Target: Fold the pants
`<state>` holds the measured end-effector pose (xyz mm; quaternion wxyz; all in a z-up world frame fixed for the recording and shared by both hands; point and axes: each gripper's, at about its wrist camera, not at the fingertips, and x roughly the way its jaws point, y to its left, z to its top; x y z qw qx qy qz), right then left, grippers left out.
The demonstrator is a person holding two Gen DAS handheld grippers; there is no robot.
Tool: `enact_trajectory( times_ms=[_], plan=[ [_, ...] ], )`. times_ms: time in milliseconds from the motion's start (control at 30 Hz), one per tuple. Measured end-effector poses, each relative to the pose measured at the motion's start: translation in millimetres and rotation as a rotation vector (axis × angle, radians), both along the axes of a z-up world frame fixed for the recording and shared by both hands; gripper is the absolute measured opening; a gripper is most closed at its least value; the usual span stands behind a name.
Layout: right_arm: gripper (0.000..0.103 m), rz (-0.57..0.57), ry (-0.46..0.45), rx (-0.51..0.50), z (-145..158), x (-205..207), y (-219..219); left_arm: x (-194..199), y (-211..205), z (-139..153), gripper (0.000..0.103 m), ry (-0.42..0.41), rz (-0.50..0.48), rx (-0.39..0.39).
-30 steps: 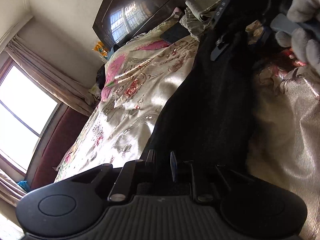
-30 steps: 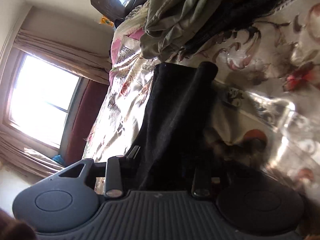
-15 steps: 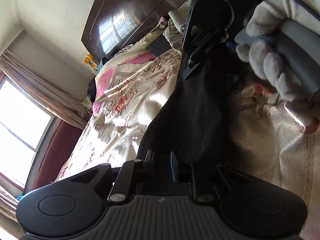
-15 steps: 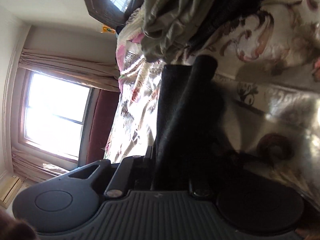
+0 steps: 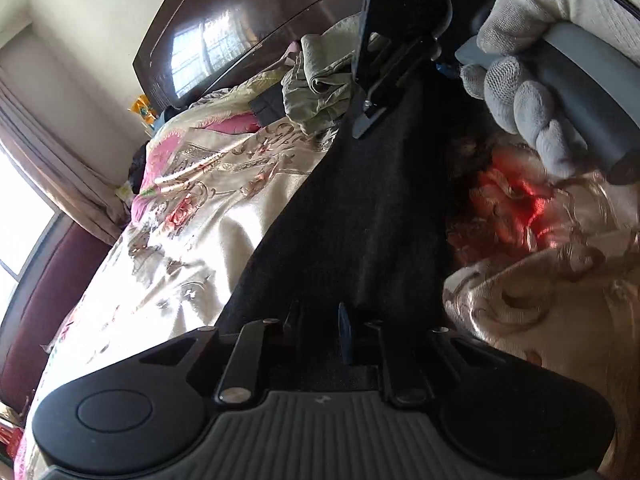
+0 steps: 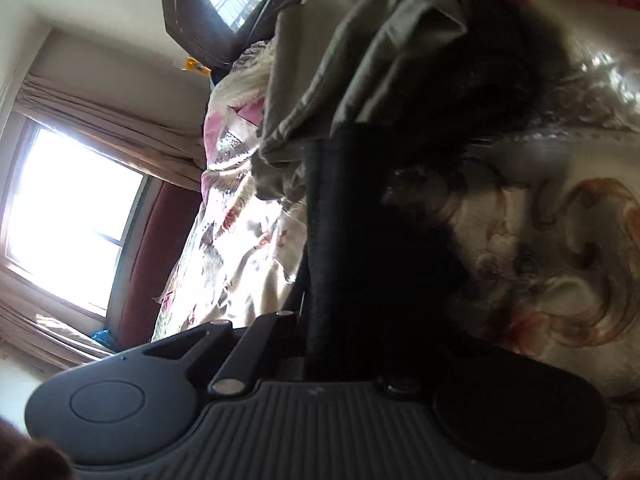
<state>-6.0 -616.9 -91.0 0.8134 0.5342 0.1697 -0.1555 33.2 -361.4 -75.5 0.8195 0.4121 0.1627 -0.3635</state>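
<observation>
The right gripper (image 5: 370, 116) has come closer to the left gripper (image 5: 320, 320), bringing the two ends of the pants (image 5: 360, 208) together. Both grippers stay clamped on the dark cloth, stretched between them above the quilt (image 5: 192, 216). Olive clothes (image 6: 344, 64) lie heaped beyond the pants, near the headboard (image 5: 240, 28).

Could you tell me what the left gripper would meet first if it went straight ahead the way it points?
Probably the right gripper, clamped on the far end of the black pants that the left gripper holds; depth is unclear.
</observation>
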Motion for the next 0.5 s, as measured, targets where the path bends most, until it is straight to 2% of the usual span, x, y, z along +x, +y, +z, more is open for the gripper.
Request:
enact_trajectory(
  times_ms=[100, 200, 300, 367, 400, 433, 500],
  plan=[
    [0.005, 0.007, 0.014, -0.058, 7.7, -5.5, 5.0, 8.7, 40.8, 12.8, 0.038, -0.003, 0.083, -0.022],
    [0.005, -0.034, 0.026, -0.083, 16.1, -8.9, -5.6, 26.1, 95.1, 20.4, 0.038, -0.05, 0.235, -0.007],
    [0.005, -0.108, 0.077, -0.117, 17.4, -13.7, -11.9, 44.5, 155.0, 23.9, 0.041, -0.103, 0.439, -0.011],
    [0.005, -0.122, 0.108, -0.138, 19.7, -18.2, -8.6, 58.8, 191.9, 16.0, 0.043, -0.139, 0.603, -0.009],
    [0.005, -0.122, 0.127, -0.152, 21.2, -20.6, -5.3, 69.1, 208.2, 4.5, 0.043, -0.128, 0.68, 0.024],
    [0.005, -0.119, 0.144, -0.164, 22.2, -22.7, -2.8, 77.0, 221.9, -8.4, 0.043, -0.099, 0.729, 0.061],
    [0.005, -0.102, 0.199, -0.199, 20.5, -22.8, 1.1, 77.7, 240.5, -15.0, 0.044, -0.074, 0.755, 0.041]
  ],
)
